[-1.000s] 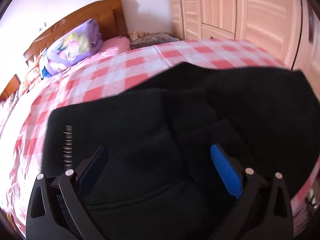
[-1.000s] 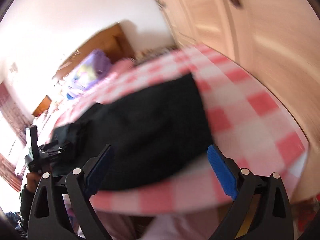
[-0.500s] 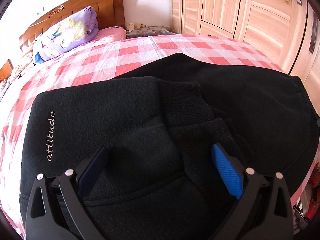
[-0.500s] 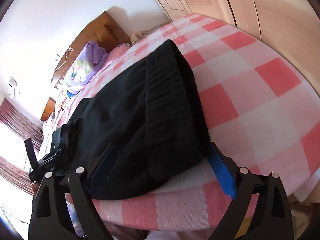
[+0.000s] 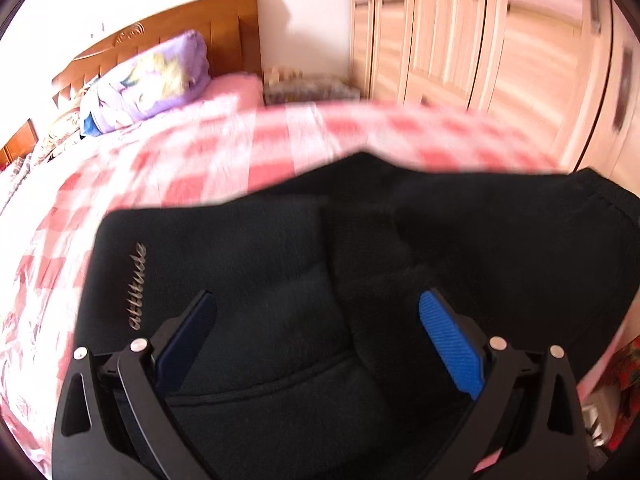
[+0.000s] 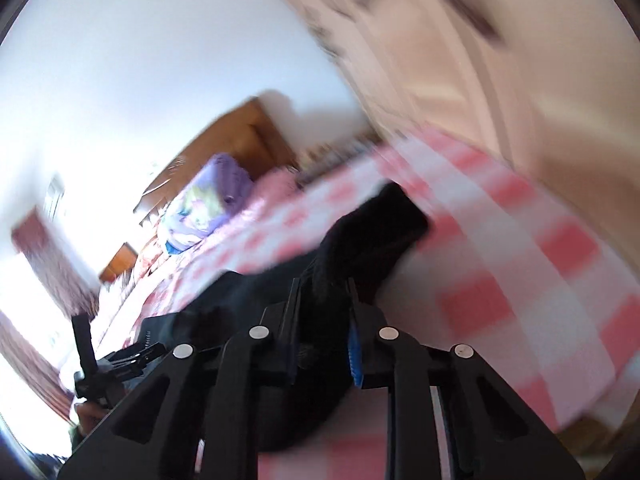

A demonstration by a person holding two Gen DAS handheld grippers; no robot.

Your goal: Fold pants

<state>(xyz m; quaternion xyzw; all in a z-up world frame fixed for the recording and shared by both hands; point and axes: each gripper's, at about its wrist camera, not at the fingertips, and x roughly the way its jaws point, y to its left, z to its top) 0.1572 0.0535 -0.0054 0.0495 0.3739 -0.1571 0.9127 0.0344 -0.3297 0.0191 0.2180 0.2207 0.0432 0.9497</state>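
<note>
The bed (image 5: 224, 168) has a pink and white checkered sheet, a wooden headboard (image 5: 168, 44) at its far end and a wardrobe (image 5: 480, 48) running along its right side. A purple floral pillow (image 5: 148, 80) sits up against the headboard at the far left.

The black pants (image 5: 280, 280) are spread across the near edge of the bed, already bunched into layers, with the word "attitude" (image 5: 137, 286) stitched near their left edge. In the right wrist view one end of the pants (image 6: 372, 232) is pulled up off the sheet in a peak.

Left tongs (image 5: 318, 320) are spread wide, hovering over the middle of the pants with nothing between the blue pads, and I can't tell if they touch the fabric. Right tongs (image 6: 322, 320) are clamped down on a fold of the black fabric, pads nearly together with cloth pinched between them. Both views are pretty motion-blurred, so finer detail is hard to make out.
</note>
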